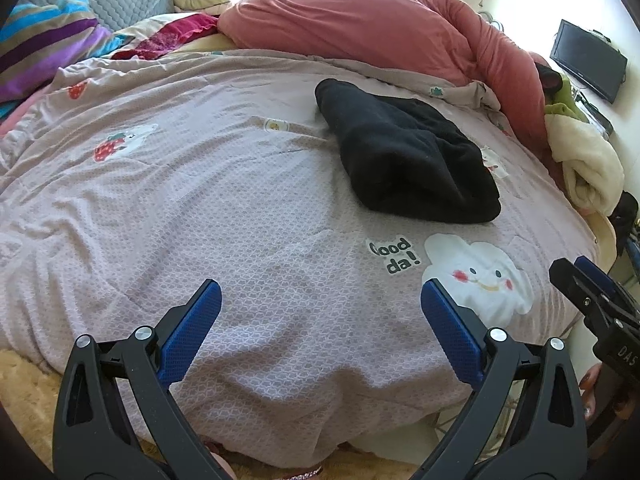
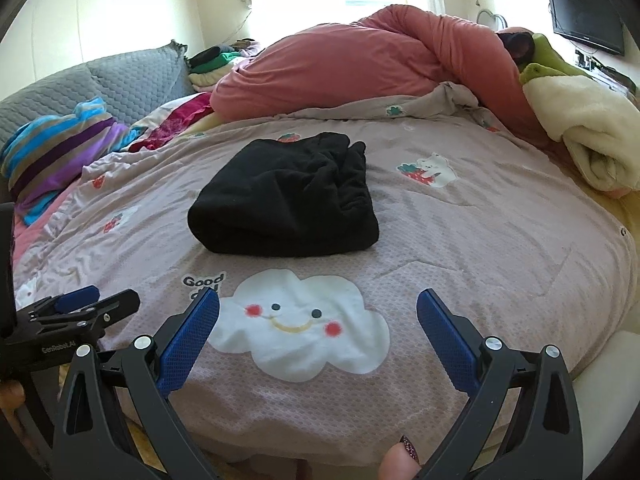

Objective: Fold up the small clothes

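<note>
Right wrist: black garment (image 2: 286,200) folded on pink bedspread (image 2: 500,240); window-lit bedroom.

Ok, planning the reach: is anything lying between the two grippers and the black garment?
Nothing visible. Only bare bedspread lies between the open right gripper, the open left gripper and the black garment.

A big pink quilt (image 2: 340,68) is bunched up on the bed, beside a rolled cream fluffy blanket (image 2: 592,132) and a black flat TV (image 2: 586,14).

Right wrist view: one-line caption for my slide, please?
Open right claw hovers over the cloud print, short of the folded black garment lying on the pink quilt.
</note>
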Demonstrator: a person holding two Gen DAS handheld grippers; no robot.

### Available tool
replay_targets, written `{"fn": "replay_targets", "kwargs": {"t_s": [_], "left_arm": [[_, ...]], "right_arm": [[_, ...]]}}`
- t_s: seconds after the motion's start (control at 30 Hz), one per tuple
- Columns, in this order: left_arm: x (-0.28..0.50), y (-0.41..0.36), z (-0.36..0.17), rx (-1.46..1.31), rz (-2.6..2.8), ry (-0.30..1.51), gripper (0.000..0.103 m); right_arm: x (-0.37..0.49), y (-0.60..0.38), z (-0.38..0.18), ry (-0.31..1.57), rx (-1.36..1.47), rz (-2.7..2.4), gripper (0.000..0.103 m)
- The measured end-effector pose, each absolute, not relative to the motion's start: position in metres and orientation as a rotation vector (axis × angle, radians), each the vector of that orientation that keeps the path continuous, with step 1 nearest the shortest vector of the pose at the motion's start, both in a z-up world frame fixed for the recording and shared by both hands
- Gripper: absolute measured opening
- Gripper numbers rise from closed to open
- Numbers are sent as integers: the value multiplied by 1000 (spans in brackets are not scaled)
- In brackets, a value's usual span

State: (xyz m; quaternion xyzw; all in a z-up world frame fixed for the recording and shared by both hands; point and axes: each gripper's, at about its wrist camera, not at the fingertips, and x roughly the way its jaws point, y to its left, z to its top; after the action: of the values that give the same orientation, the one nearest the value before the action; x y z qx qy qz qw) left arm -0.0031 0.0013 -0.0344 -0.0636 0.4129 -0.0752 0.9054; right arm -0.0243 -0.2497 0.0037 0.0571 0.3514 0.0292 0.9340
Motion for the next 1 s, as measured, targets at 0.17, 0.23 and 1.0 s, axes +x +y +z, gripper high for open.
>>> {"fn": "replay_targets", "kwargs": {"t_s": [0.17, 0.23, 1.0], "left_arm": [[-4, 3, -32, -140, -162, 841, 94], [-5, 2, -31, -137, -161, 838, 94], [-6, 4, -29, -133, -157, 821, 94]], "right_arm": [[-26, -247, 0, 731, 110, 62, 98], [-27, -246, -1, 732, 107, 64, 98], [-29, -240, -1, 746, 111, 70, 98]]}}
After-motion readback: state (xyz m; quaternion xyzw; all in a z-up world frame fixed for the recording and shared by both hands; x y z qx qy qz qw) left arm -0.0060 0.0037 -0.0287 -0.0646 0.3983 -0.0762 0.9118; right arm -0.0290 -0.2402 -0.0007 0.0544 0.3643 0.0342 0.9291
